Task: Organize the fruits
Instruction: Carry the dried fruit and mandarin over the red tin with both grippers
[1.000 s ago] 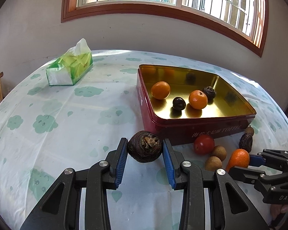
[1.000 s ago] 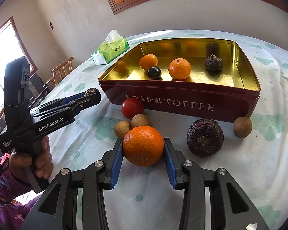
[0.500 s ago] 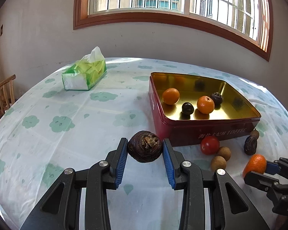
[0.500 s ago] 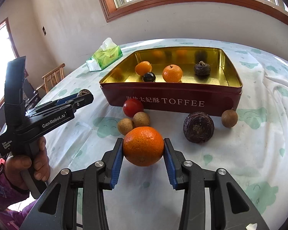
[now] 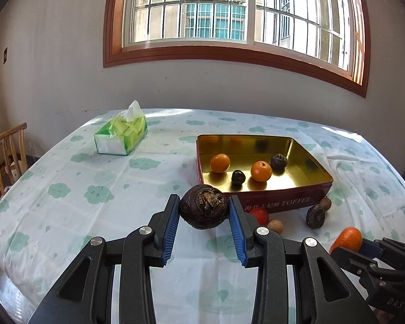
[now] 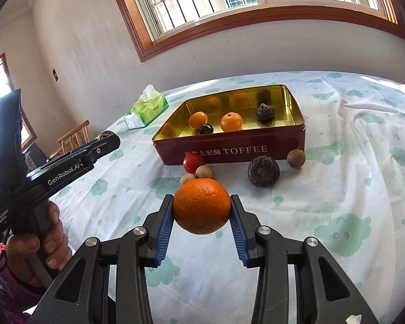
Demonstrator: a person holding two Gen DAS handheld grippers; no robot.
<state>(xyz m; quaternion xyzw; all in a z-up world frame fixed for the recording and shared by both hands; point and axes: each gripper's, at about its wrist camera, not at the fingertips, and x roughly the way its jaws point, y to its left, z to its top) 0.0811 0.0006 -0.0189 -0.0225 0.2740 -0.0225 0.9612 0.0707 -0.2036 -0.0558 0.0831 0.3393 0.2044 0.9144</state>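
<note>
My left gripper (image 5: 203,220) is shut on a dark brown water chestnut (image 5: 203,206), held above the table in front of the red toffee tin (image 5: 283,203). My right gripper (image 6: 201,217) is shut on an orange mandarin (image 6: 201,209), held above the cloth in front of the tin (image 6: 229,149). The tin holds two mandarins (image 6: 231,122), a dark round fruit (image 6: 206,129) and a water chestnut (image 6: 264,112). On the cloth by the tin lie a red tomato (image 6: 192,162), two longans (image 6: 204,172), another water chestnut (image 6: 263,171) and a third longan (image 6: 296,158).
A green tissue box (image 5: 121,136) stands at the far left of the table. A wooden chair (image 5: 8,151) stands beyond the table's left edge. The wall and window are behind the table. The left gripper (image 6: 106,141) and its hand show in the right wrist view.
Both grippers have risen and pulled back from the tin, each still holding its fruit. The tin and loose fruits look smaller and farther away.
</note>
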